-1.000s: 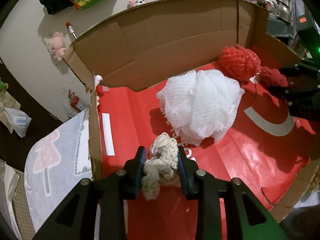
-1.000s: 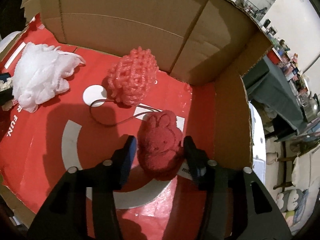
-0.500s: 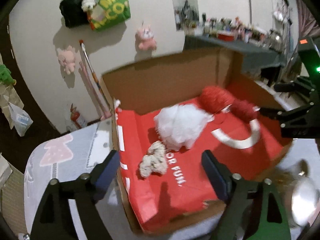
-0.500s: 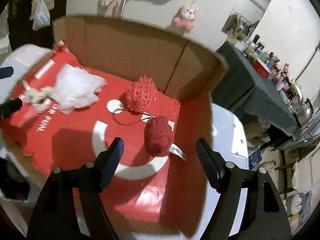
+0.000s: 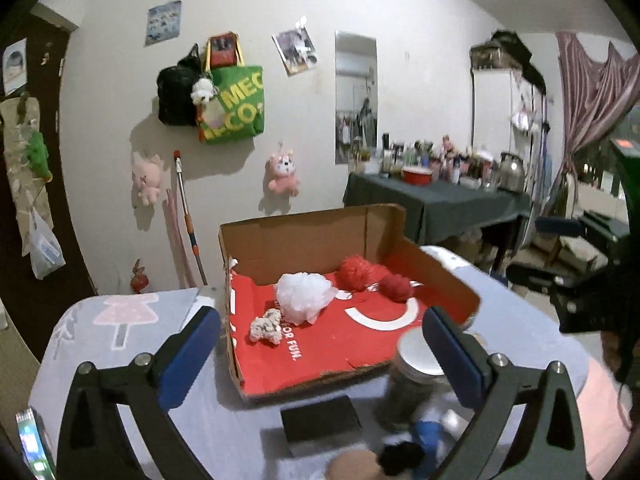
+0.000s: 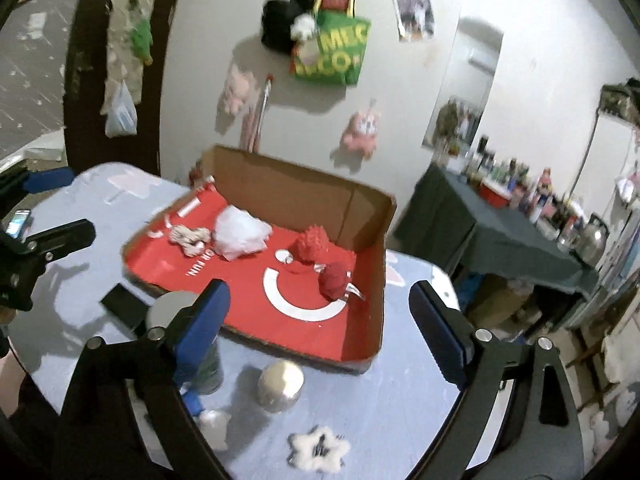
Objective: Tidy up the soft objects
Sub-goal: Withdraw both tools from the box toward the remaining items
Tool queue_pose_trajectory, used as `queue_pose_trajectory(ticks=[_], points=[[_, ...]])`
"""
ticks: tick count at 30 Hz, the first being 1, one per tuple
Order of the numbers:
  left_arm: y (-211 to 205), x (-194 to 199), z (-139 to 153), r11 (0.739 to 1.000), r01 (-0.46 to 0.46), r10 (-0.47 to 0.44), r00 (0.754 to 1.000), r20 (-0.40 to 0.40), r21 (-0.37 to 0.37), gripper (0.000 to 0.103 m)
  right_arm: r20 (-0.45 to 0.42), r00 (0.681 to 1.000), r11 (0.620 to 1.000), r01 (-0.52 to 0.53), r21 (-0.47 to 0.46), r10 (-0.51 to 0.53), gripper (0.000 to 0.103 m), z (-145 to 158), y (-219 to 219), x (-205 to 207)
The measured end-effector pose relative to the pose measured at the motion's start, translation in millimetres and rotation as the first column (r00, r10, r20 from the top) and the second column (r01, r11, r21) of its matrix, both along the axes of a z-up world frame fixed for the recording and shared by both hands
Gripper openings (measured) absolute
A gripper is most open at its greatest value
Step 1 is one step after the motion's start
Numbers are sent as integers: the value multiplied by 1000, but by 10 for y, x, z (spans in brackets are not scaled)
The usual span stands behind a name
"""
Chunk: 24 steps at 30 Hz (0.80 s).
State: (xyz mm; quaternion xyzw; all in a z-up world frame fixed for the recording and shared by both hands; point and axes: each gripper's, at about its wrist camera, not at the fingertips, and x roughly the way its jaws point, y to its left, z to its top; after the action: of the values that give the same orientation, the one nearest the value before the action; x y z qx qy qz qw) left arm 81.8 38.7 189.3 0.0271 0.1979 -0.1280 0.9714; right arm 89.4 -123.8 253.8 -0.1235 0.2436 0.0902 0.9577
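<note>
An open cardboard box [image 5: 304,240] [image 6: 304,188] with a red floor stands on the table. In it lie a cream knitted toy [image 5: 265,326] [image 6: 190,238], a white mesh pouf [image 5: 306,296] [image 6: 240,232], a red pouf [image 5: 356,272] [image 6: 314,246] and a red bunny plush [image 5: 396,288] [image 6: 335,278]. My left gripper [image 5: 318,320] hangs back from the box's near edge, jaws wide and still opening, nothing between them. My right gripper [image 6: 320,292] is likewise pulled back above the table, opening and empty.
On the blue-grey tablecloth in front of the box stand a jar with a metal lid [image 5: 416,380] [image 6: 172,308], a flat black object [image 5: 320,424] [image 6: 122,304], a silver ball [image 6: 280,386] and a white fluffy star [image 6: 318,448]. A phone [image 5: 34,448] lies at the left edge.
The left gripper let go of the cream toy and the right let go of the red bunny. Both opened wide and drew back and up, out of the box.
</note>
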Motion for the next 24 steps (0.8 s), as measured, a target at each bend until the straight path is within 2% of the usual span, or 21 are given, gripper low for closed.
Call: queue_pose_trajectory(ticks=[6, 8, 12, 15, 20, 24], points=[[-74, -470, -172, 1000, 2, -1, 999, 42, -18, 103, 71, 997, 999, 3, 43, -6, 98, -165, 24, -559], [-89, -585, -292, 999, -5, 7, 999, 36, -35, 103, 90, 996, 999, 13, 53, -17, 98, -259, 35, -686], [-162, -686, -594, 1000, -10, 10, 1000, 11, -14, 103, 84, 995, 992, 44, 120, -54, 98, -516, 24, -850], [-193, -690, -813, 1000, -17, 16, 1000, -25, -3, 103, 94, 990, 989, 90, 113, -101, 98, -737, 61, -907], [-193, -629, -1153, 1000, -24, 25, 994, -107, 8, 103, 49, 993, 982, 98, 159, -107, 98, -1087, 83, -905], [-152, -564, -1278, 1000, -30, 30, 989, -147, 1, 103, -26, 995, 978, 99, 184, -96, 98, -1309, 86, -796]])
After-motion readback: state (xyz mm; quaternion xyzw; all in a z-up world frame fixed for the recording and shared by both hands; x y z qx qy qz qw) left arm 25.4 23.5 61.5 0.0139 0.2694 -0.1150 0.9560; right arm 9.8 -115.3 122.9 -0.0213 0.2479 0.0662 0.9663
